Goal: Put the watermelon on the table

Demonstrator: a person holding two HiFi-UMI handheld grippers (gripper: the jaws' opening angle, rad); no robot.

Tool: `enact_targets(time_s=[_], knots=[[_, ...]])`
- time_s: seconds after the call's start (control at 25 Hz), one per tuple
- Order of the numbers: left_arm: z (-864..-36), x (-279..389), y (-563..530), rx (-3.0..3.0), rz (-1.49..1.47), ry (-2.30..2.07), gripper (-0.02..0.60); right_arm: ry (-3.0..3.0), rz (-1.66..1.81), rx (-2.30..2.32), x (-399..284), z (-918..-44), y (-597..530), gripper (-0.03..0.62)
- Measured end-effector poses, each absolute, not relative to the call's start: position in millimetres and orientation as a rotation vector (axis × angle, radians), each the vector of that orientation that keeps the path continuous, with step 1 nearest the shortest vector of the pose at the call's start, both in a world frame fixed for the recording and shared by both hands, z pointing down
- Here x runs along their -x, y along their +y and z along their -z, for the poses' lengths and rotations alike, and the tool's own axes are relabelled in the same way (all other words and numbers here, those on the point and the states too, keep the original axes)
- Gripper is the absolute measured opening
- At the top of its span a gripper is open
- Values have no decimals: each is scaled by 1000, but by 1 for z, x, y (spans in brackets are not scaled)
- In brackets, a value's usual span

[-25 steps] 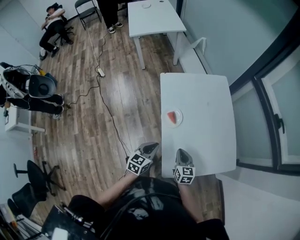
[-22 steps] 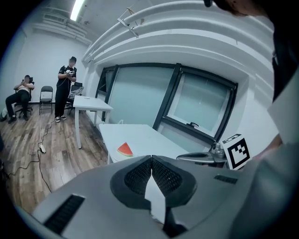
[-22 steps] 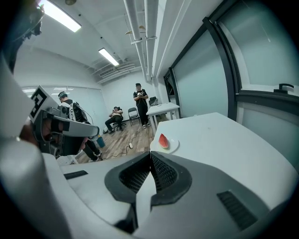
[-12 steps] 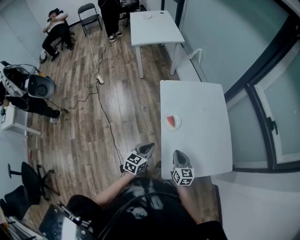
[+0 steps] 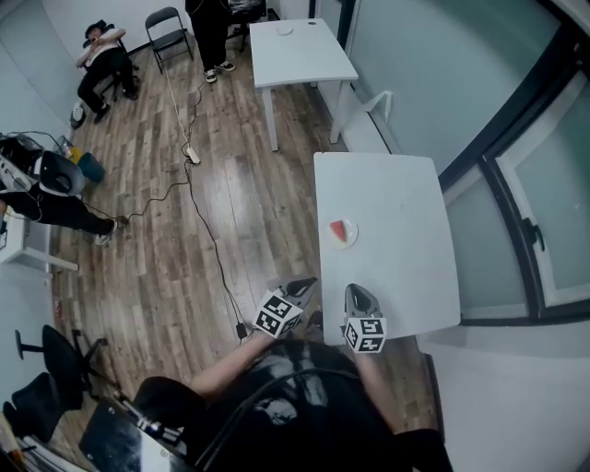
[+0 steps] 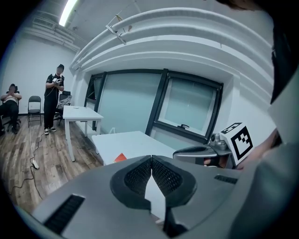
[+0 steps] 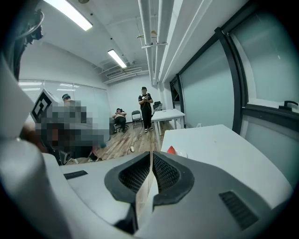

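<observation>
A red watermelon slice [image 5: 341,229] lies on a small white plate [image 5: 351,239] near the left edge of the white table [image 5: 396,240]. The slice also shows as a red wedge [image 6: 120,157] in the left gripper view and as a red tip [image 7: 171,150] in the right gripper view. Both grippers hover at the table's near edge, well short of the plate. My left gripper [image 5: 300,288] is shut with nothing between its pads. My right gripper [image 5: 358,293] is shut and empty too.
A second white table [image 5: 300,48] stands farther back. A person stands beside it, and another sits on a chair [image 5: 170,23] by the far wall. A cable with a power strip [image 5: 189,152] runs across the wooden floor. Windows line the right side.
Both grippers have risen a little and stay shut near the table's near edge. The head view has shifted slightly. The slice rests on its plate as before.
</observation>
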State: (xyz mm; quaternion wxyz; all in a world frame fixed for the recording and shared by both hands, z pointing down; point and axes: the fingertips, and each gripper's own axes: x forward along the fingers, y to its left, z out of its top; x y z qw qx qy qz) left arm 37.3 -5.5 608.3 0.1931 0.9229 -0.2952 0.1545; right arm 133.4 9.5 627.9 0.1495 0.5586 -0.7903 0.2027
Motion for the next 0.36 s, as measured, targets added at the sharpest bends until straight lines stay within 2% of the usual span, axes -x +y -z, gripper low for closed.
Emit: enact_targets(time_s=[0.36], knots=[[-612, -41, -6, -2583, -444, -810, 5, -2253, -513, -1668, -145, -616, 8, 12]])
